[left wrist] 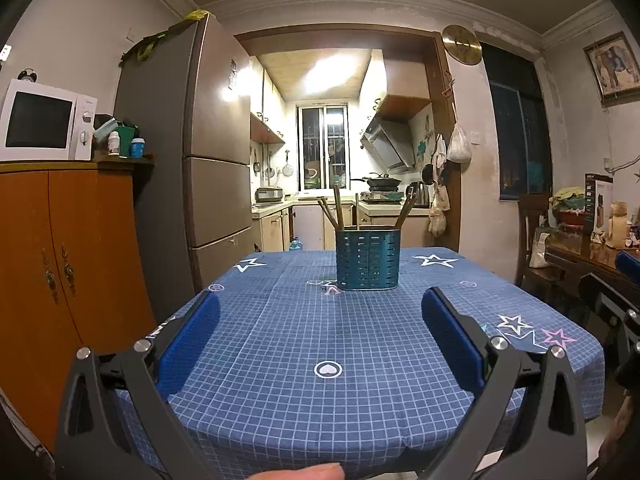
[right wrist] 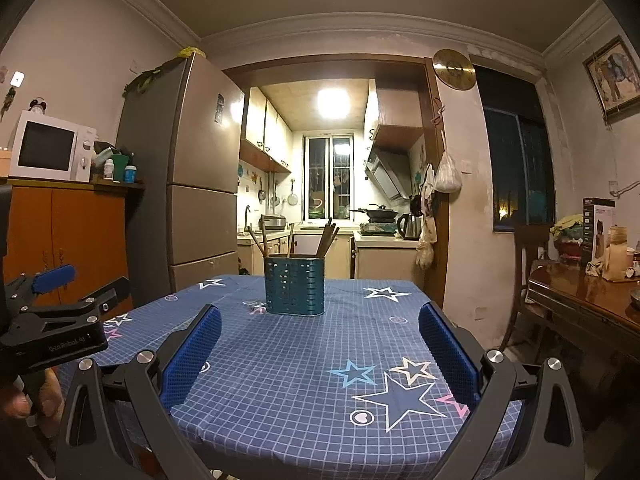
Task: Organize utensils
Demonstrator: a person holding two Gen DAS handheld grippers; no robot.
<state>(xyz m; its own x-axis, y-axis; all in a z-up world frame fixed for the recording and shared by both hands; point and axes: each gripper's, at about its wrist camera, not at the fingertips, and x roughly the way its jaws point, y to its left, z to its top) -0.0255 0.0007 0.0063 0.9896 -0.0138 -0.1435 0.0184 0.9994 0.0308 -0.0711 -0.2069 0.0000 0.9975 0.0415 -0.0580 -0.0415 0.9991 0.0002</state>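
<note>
A blue perforated utensil holder (left wrist: 368, 259) stands upright near the far edge of the table, also in the right wrist view (right wrist: 294, 285). Several brown wooden chopsticks (left wrist: 338, 207) stick up out of it (right wrist: 325, 237). My left gripper (left wrist: 320, 312) is open and empty, held above the near half of the table, well short of the holder. My right gripper (right wrist: 320, 320) is open and empty too, at a similar distance. The left gripper's body (right wrist: 52, 320) shows at the left edge of the right wrist view, and part of the right gripper (left wrist: 616, 300) at the right edge of the left wrist view.
The table has a blue checked cloth with stars (left wrist: 304, 344). An orange cabinet (left wrist: 60, 264) with a microwave (left wrist: 44, 122) and a fridge (left wrist: 200, 160) stand to the left. A cluttered wooden table (right wrist: 592, 300) and chair (right wrist: 528, 264) stand to the right.
</note>
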